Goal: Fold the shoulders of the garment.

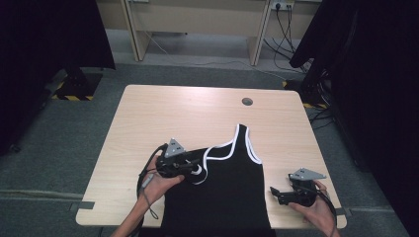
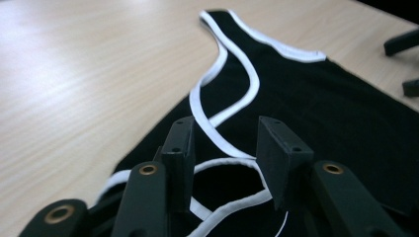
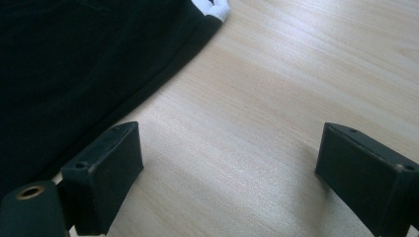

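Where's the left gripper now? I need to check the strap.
In the high view the left gripper sits left of centre, jaws open astride the black tank top's white-trimmed strap.

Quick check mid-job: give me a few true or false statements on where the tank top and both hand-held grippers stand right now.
1. The black tank top has white trim. True.
2. The left hand-held gripper is clamped shut on the trim. False: its jaws stand apart, with the white strap lying between them.
3. The right hand-held gripper is open over bare table. True.
4. The tank top lies wholly on the table. False: its lower part hangs over the near edge.
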### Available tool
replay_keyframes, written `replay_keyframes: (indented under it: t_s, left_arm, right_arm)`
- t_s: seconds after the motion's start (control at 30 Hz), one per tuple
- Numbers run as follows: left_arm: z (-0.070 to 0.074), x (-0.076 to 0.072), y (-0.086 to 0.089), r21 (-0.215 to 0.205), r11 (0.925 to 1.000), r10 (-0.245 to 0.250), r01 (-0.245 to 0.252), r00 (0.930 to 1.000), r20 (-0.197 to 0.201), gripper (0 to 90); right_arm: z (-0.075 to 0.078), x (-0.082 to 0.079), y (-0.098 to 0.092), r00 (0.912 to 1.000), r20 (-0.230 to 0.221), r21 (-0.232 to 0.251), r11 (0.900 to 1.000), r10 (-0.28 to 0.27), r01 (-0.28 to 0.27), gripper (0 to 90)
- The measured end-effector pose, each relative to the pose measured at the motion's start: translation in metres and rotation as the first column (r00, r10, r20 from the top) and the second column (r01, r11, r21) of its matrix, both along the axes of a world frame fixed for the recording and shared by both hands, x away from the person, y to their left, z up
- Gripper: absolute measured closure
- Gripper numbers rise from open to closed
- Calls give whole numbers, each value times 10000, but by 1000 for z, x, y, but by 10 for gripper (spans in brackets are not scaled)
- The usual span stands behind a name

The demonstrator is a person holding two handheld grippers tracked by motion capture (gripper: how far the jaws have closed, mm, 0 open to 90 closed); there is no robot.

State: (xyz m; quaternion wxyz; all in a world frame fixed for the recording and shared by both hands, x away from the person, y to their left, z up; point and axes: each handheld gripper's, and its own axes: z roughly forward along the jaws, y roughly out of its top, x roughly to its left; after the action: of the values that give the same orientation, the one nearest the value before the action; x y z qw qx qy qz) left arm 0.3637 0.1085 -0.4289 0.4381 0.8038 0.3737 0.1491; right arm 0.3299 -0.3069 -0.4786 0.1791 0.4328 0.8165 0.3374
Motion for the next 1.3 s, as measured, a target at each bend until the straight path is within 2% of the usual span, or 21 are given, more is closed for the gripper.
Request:
replay_keyframes:
  t_s: [0.13, 0.27, 0.33, 0.4, 0.5, 0.6, 0.73, 0.9, 1.03, 1.1, 1.23, 1.3]
  left_arm:
    - [-9, -3, -6, -41, 9999, -142, 141, 9996, -251, 543]
    - [-15, -12, -8, -147, 9995, -300, 294, 9986, -431, 550]
    - [-19, -13, -9, 47, 9994, -327, 329, 9986, -415, 622]
    - [-24, -12, -9, 236, 9995, -204, 212, 9993, -326, 753]
    - [-22, -16, -7, 63, 9997, -246, 247, 9994, -252, 878]
    - [-13, -27, -5, 48, 9991, -427, 427, 9991, 17, 880]
    - [-11, -43, 1, 47, 9984, -572, 572, 9984, -6, 880]
    - [-27, -60, 9, 80, 9982, -599, 602, 9977, -328, 878]
    - [-47, -64, 13, 314, 9982, -494, 519, 9959, -758, 866]
    - [-52, -64, 15, 183, 9986, -489, 506, 9950, -868, 850]
    - [-45, -65, 17, 132, 9990, -424, 433, 9974, -584, 739]
    - [-39, -65, 18, 261, 9989, -380, 390, 9986, -380, 667]
  right_arm:
    - [0, 0, 0, 10000, 2, 0, 10000, 2, -2, 110]
    - [0, 0, 0, 10000, 1, 0, 10000, 3, -3, 110]
    - [0, 0, 0, 10000, 1, 0, 10000, 2, -2, 110]
    - [0, 0, 0, 10000, 1, 0, 10000, 1, -1, 110]
    - [0, 0, 0, 10000, 3, -1, 10000, 2, -2, 110]
    - [0, 0, 0, 10000, 1, 0, 10000, 3, -3, 110]
    - [0, 0, 0, 10000, 2, -1, 10000, 3, -3, 110]
    - [0, 0, 0, 10000, 1, -3, 10000, 2, -2, 110]
    - [0, 0, 0, 10000, 2, -2, 10000, 0, 0, 110]
    - [0, 0, 0, 10000, 0, -3, 10000, -1, 1, 110]
    - [0, 0, 0, 10000, 0, -4, 10000, -12, 12, 110]
    - [0, 0, 0, 10000, 3, -5, 10000, -13, 13, 110]
